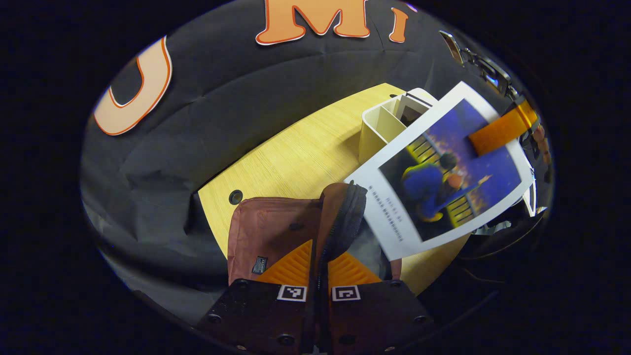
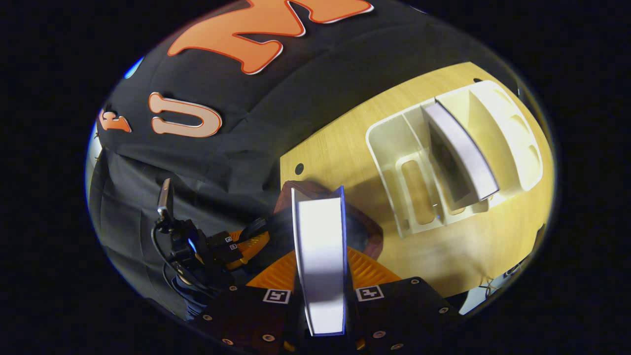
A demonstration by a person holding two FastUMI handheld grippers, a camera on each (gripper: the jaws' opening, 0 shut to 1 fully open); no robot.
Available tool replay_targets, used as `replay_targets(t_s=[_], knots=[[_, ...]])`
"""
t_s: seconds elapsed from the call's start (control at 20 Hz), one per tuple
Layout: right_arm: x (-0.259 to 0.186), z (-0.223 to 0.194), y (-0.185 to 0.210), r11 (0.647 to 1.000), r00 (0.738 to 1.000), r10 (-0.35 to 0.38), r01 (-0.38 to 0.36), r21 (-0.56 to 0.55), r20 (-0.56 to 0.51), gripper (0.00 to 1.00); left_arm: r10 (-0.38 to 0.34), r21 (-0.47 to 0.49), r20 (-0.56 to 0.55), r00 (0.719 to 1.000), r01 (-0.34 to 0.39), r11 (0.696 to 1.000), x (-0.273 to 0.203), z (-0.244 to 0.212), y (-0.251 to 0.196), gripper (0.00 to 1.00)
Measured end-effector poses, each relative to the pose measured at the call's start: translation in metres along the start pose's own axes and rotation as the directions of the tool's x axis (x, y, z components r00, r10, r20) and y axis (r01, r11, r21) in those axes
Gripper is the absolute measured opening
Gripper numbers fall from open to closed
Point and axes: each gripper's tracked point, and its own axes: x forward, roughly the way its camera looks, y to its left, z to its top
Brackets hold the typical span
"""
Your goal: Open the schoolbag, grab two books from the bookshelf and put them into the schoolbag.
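Note:
The reddish-brown schoolbag (image 1: 268, 231) lies on the wooden table (image 1: 296, 153). My left gripper (image 1: 318, 259) is shut on the bag's zippered rim (image 1: 345, 217), holding it up. A book (image 1: 443, 172) with a white-bordered blue cover hangs tilted just right of the bag's mouth, pinched at its top corner by my right gripper (image 1: 498, 130). In the right gripper view, that book (image 2: 320, 236) shows edge-on between the fingers of my right gripper (image 2: 320, 276), above the schoolbag (image 2: 367, 231). The white bookshelf (image 2: 394, 148) holds one more book (image 2: 463, 153). My left gripper (image 2: 241, 246) shows at the left.
The white bookshelf (image 1: 382, 125) stands behind the held book, near the table's far edge. A round cable hole (image 1: 235, 196) sits at the table's near corner. Black cloth hangs behind and beside the table. A hand (image 1: 540, 140) holds the right gripper.

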Motion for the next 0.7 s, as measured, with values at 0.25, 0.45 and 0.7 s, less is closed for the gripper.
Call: replay_targets(t_s=[0.25, 0.45, 0.7], knots=[[0.04, -0.015, 0.0, 1.0, 1.0, 0.006, -0.006, 0.024, -0.004, 0.33, -0.001, -0.016, 0.005, 1.0, 0.002, 1.0, -0.002, 0.0, -0.005, 0.05], [0.072, -0.035, 0.001, 0.999, 1.0, 0.017, -0.016, 0.048, -0.023, 0.34, -0.005, -0.024, 0.013, 1.0, 0.006, 1.0, -0.002, 0.003, -0.008, 0.05], [0.125, -0.052, 0.006, 0.991, 0.996, 0.08, -0.077, 0.109, -0.028, 0.34, -0.014, -0.009, 0.029, 0.999, 0.015, 1.0, -0.002, 0.011, -0.019, 0.05]])
